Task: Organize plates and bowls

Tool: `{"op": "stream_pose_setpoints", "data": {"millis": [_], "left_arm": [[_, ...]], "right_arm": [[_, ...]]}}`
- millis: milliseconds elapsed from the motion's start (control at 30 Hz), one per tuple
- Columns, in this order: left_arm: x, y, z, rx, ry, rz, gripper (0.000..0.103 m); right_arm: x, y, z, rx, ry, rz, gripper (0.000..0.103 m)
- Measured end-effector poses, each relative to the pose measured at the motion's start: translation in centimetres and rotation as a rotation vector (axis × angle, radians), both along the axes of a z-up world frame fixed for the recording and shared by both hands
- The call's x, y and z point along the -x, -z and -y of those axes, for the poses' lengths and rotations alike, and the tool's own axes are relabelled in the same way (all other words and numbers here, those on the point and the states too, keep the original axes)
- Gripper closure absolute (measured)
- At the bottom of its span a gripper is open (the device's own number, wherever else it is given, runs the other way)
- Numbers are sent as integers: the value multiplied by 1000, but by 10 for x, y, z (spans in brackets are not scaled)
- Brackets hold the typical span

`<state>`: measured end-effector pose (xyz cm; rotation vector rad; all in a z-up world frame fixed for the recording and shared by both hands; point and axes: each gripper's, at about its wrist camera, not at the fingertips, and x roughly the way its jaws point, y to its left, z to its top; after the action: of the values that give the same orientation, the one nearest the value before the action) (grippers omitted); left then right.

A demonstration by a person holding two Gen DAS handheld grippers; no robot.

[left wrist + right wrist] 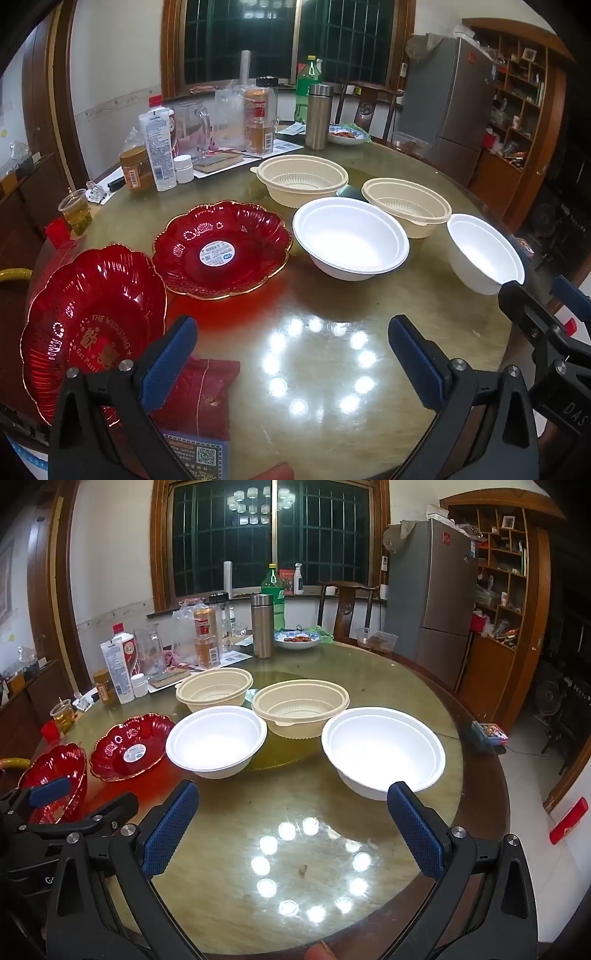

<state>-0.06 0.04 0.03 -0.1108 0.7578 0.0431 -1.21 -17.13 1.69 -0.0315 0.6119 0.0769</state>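
Two red scalloped plates lie on the round table: a near one [92, 328] [51, 775] and a far one [221, 251] [131, 747] with a sticker. Two white bowls stand to their right, a left one [351, 240] [216, 740] and a right one [484, 253] [384, 749]. Two beige bowls stand behind, a left one [301, 179] [214, 690] and a right one [406, 205] [301, 707]. My left gripper [291, 354] is open and empty over the table, beside the near red plate. My right gripper [291, 827] is open and empty in front of the right white bowl.
Bottles, jars, a glass jug, a steel flask [317, 116] and a dish of food [297, 639] crowd the table's back. A cup of tea [75, 212] stands at the left edge. A red packet [207, 391] lies near the left gripper. A chair and fridge stand behind.
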Motion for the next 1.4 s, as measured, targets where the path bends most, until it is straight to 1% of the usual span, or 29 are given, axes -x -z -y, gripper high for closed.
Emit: {"op": "stream_pose_setpoints", "data": {"millis": [133,167,233,333,400,433,500,633,800,1133,1400], "left_arm": [[4,-1,-3,8,-7,6,0],[-1,4,-3,8,-6,5,0],[0,4,-4,7,-7,6,0],[2,5,-6,5,-7,9,0],[5,5,-10,5,-11,15,0],[-1,0,-5,-3,-11,8,0],[0,-1,-5,-11,-14,17,0],[1,-3,-7,-21,-27,36,0],[0,-4,-6,-16,-23,46,0],[-3,-3,-2,-26,-15,43,0],[-4,-2,-3,-24,-7,41,0]], "right_arm": [[1,-1,1,-8,-2,3,0],[2,-1,2,-8,-3,4,0],[0,-2,3,-13,0,-7,0],[-5,2,-3,-12,-2,-14,0],[-3,0,1,-12,-3,-20,0],[-2,1,0,-10,0,-24,0],[-7,4,1,-9,4,-43,0],[-19,13,0,-10,23,-119,0],[-23,22,0,5,33,-154,0],[-24,24,8,3,47,-161,0],[-26,25,7,4,48,-164,0]]}}
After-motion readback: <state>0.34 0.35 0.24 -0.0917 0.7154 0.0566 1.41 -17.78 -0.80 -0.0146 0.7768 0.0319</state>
